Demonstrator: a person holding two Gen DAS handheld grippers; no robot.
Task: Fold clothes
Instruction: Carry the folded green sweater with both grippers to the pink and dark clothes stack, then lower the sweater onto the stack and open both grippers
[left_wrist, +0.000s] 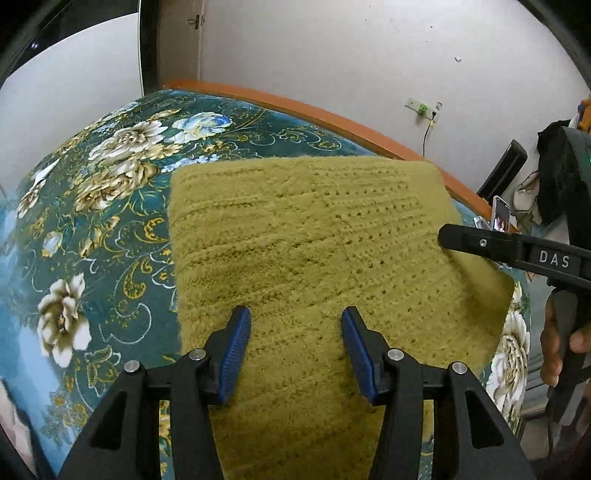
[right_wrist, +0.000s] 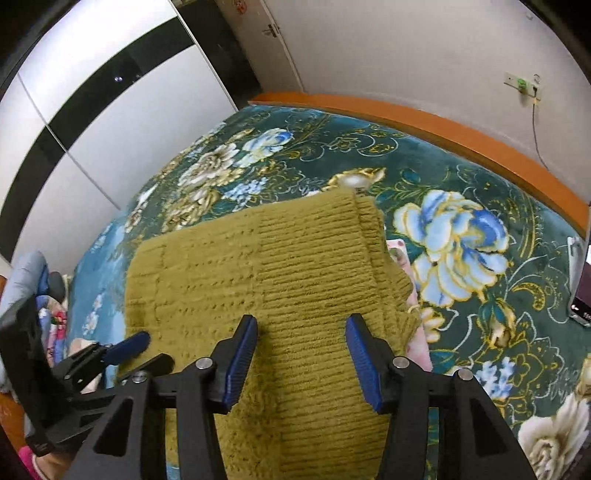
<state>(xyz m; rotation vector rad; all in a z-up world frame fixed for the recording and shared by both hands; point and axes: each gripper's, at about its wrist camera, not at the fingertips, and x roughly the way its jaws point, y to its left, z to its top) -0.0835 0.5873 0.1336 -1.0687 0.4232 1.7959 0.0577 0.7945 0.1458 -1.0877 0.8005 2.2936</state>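
We look down on a bed (left_wrist: 92, 229) covered by a teal blanket with large flowers, an orange wooden frame (left_wrist: 332, 118) along its far edge and a white wall (left_wrist: 369, 55) behind. On the blanket lies the olive knitted sweater (left_wrist: 314, 240), folded into a flat block that reaches from the near edge of the bed toward its middle. A pink patterned cloth (right_wrist: 400, 258) peeks out from under its right side.

Our left claw (left_wrist: 295, 350) hangs just above the near part of the sweater, its blue pads (left_wrist: 236, 350) spread apart with nothing pinched; only knit shows in the gap below. Our right claw (right_wrist: 301, 354) hovers the same way over the sweater's near right part, pads spread and empty. In the left wrist view the right claw's black finger reaches over the sweater's right edge, with a hand (left_wrist: 557, 347) on its grip. A phone (left_wrist: 501, 213) stands propped at the bed's far right.
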